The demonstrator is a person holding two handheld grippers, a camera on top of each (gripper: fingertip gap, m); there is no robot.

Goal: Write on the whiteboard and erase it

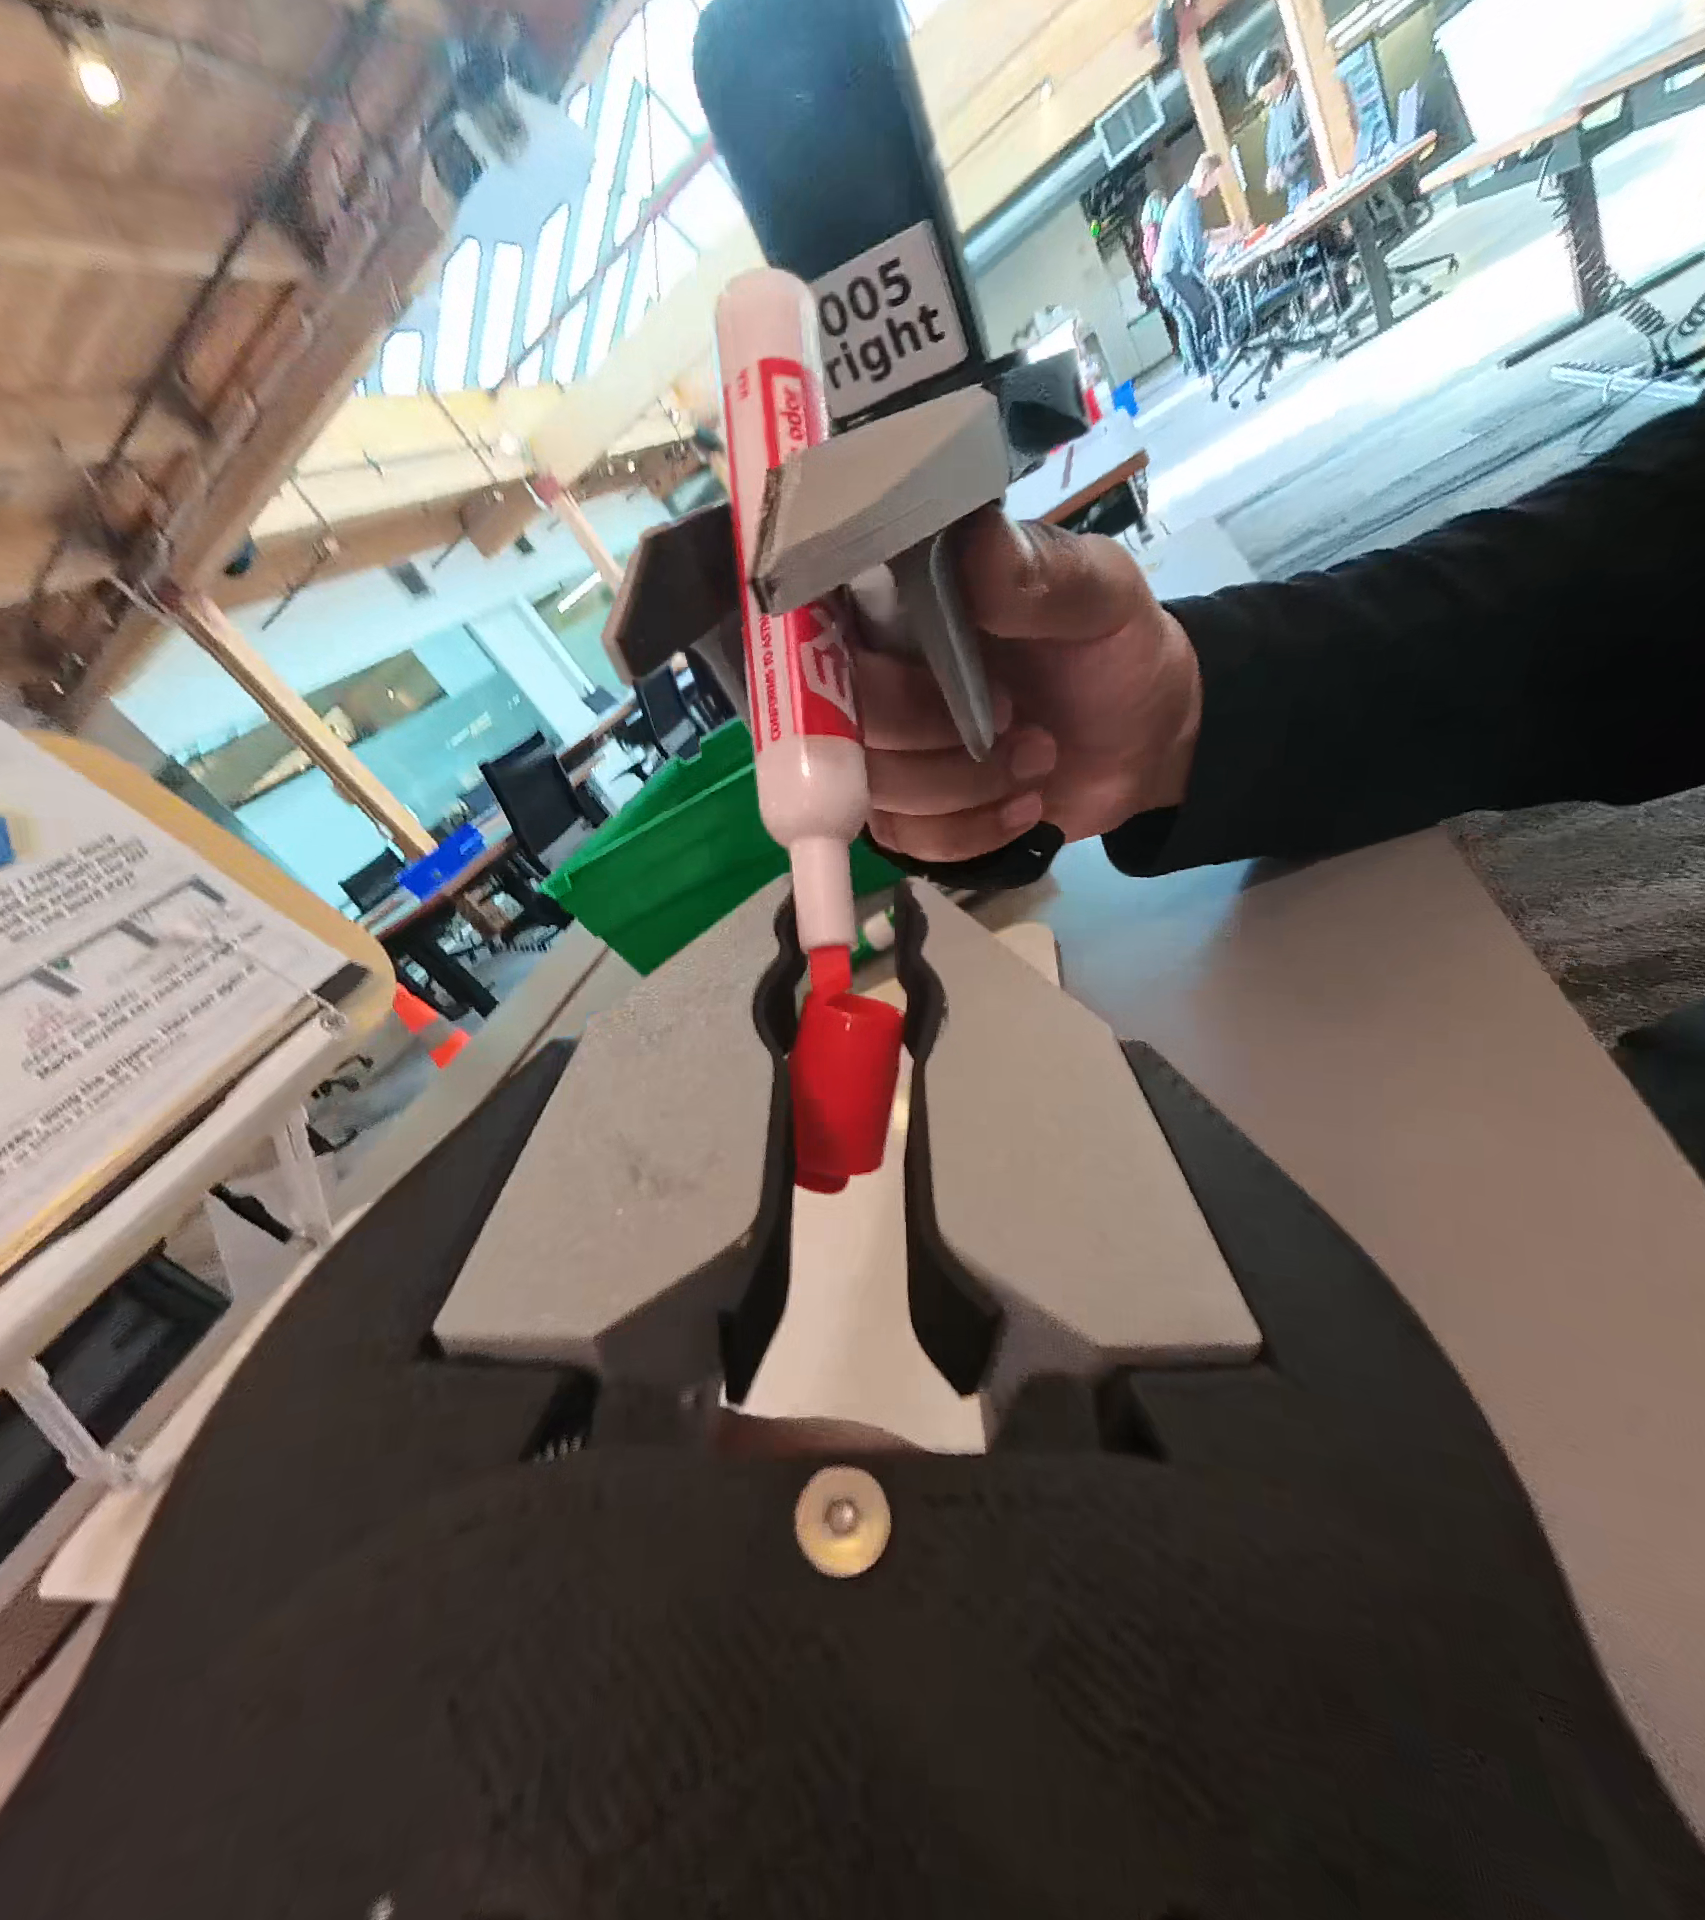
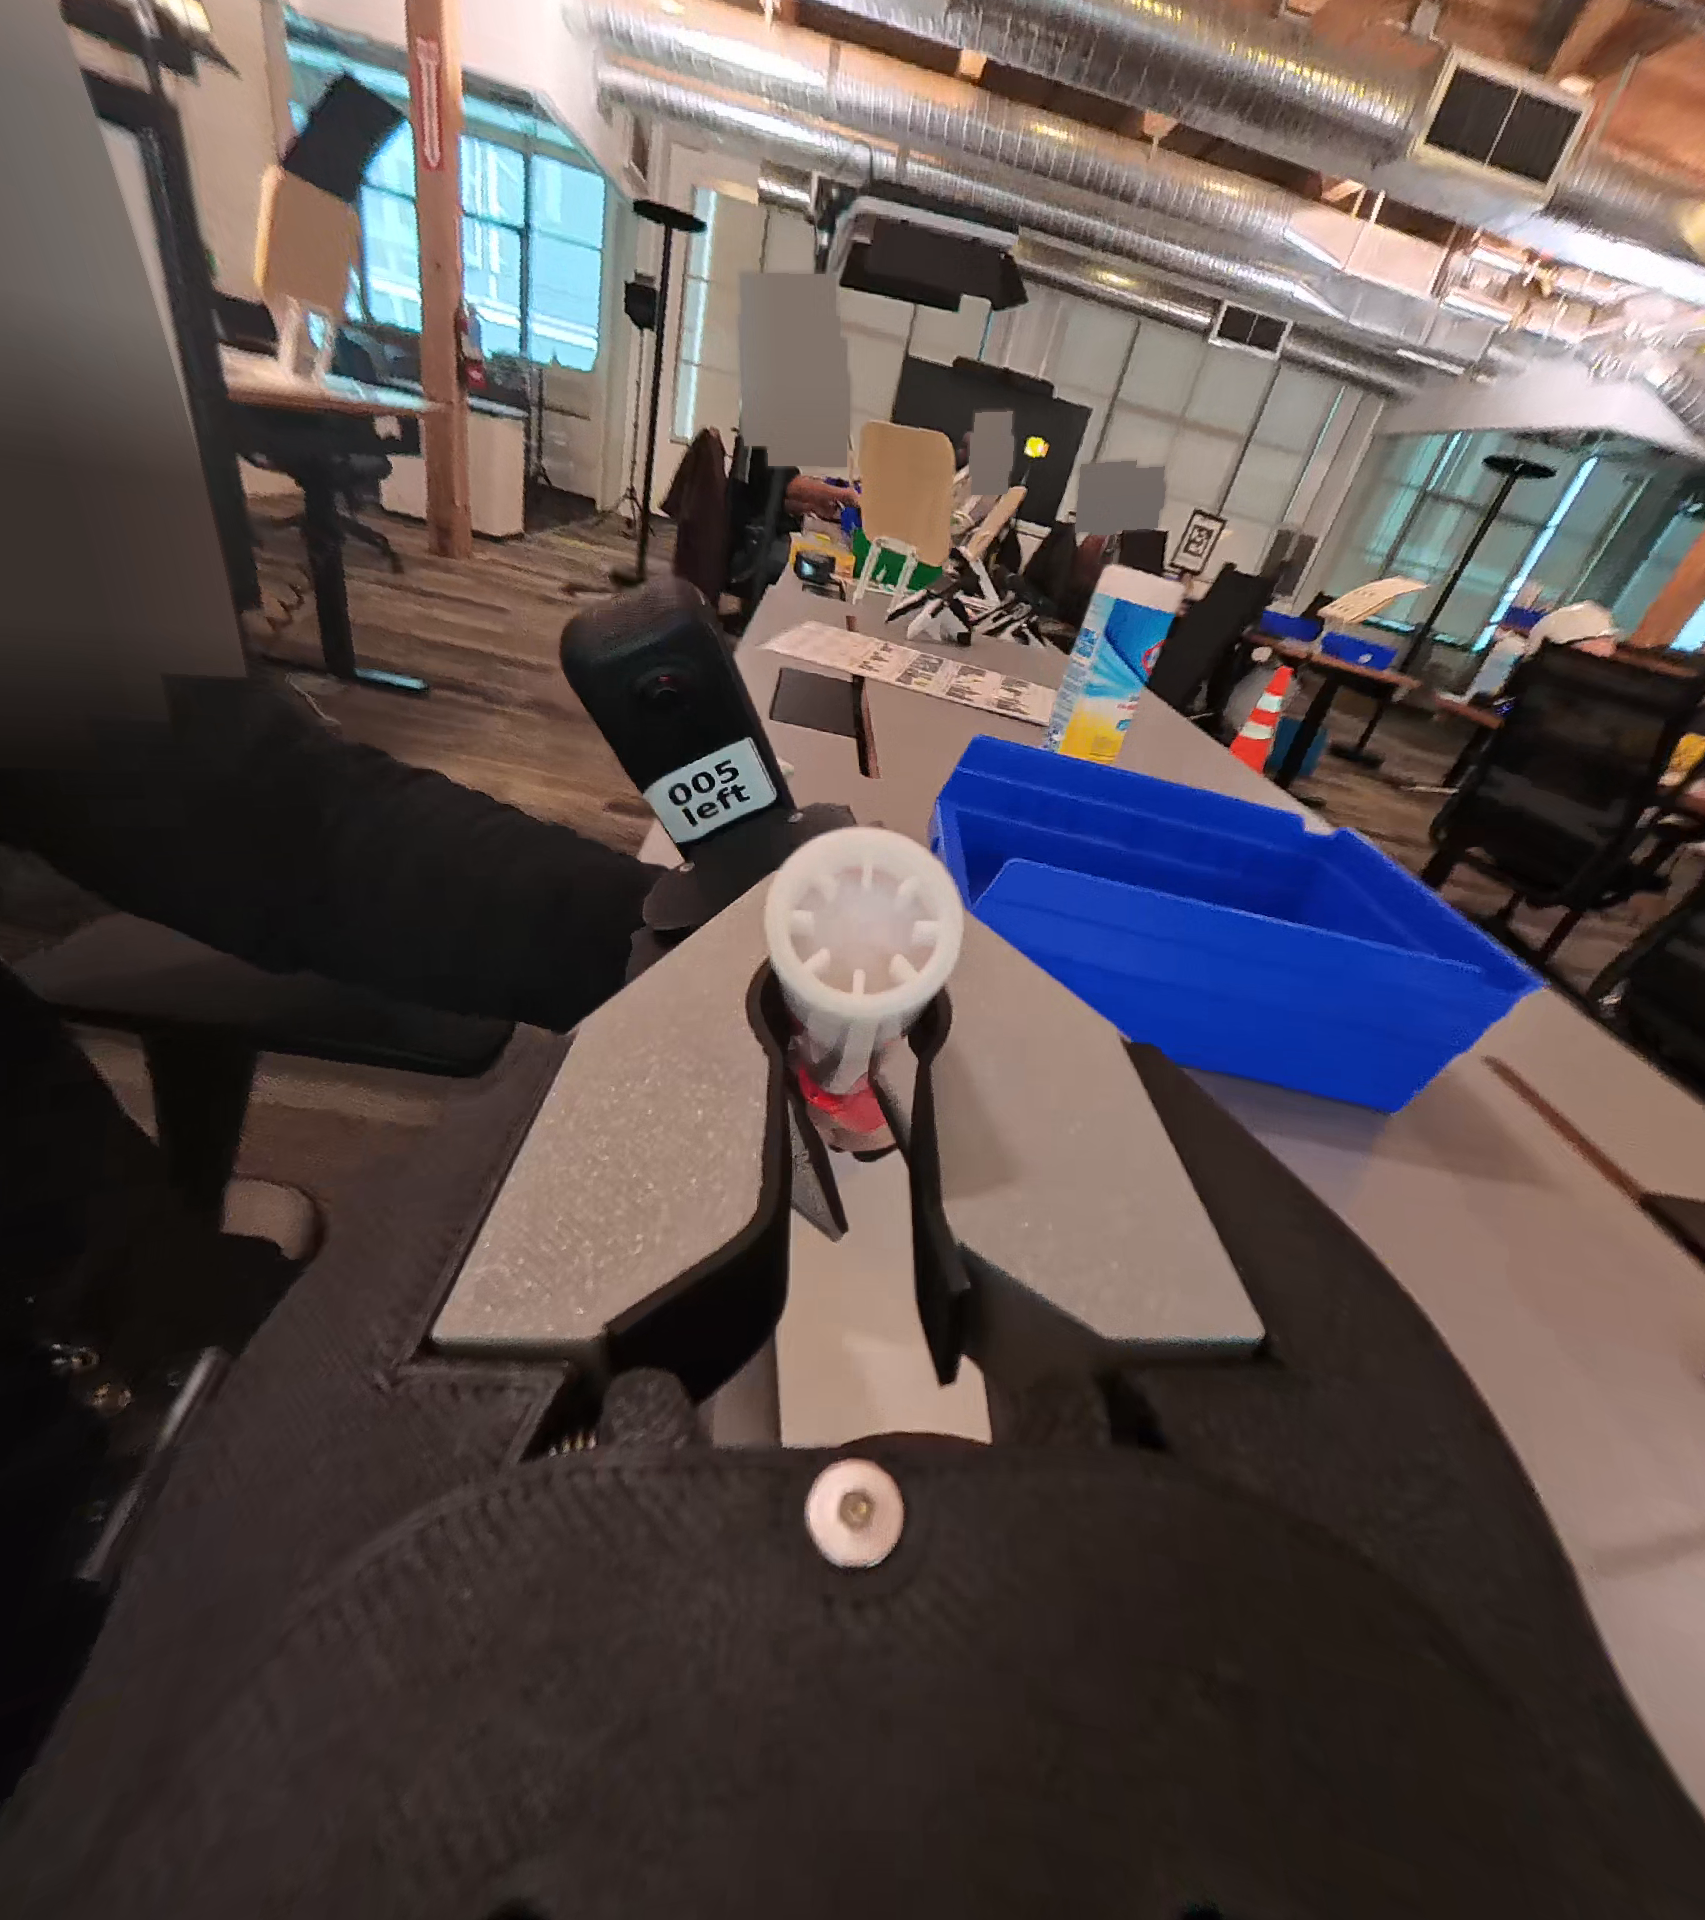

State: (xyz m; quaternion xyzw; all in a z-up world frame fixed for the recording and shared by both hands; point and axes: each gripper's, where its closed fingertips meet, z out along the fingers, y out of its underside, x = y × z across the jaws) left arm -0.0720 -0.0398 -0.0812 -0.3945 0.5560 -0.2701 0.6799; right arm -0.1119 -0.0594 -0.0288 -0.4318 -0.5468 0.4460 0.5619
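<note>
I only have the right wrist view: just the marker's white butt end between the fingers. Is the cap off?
Observer: Nearly. The left wrist view shows the red cap pinched in the left gripper, with the marker and its red tip bare at the cap's mouth.
Operator: Where does the right gripper hold it?
Observer: The right gripper clamps it mid-barrel, tip pointing toward the left gripper.

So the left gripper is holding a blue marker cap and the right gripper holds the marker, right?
Not quite. The cap pinched in the left gripper is red, not blue, as the left wrist view shows. The rest is right: the right gripper holds the marker.
</note>
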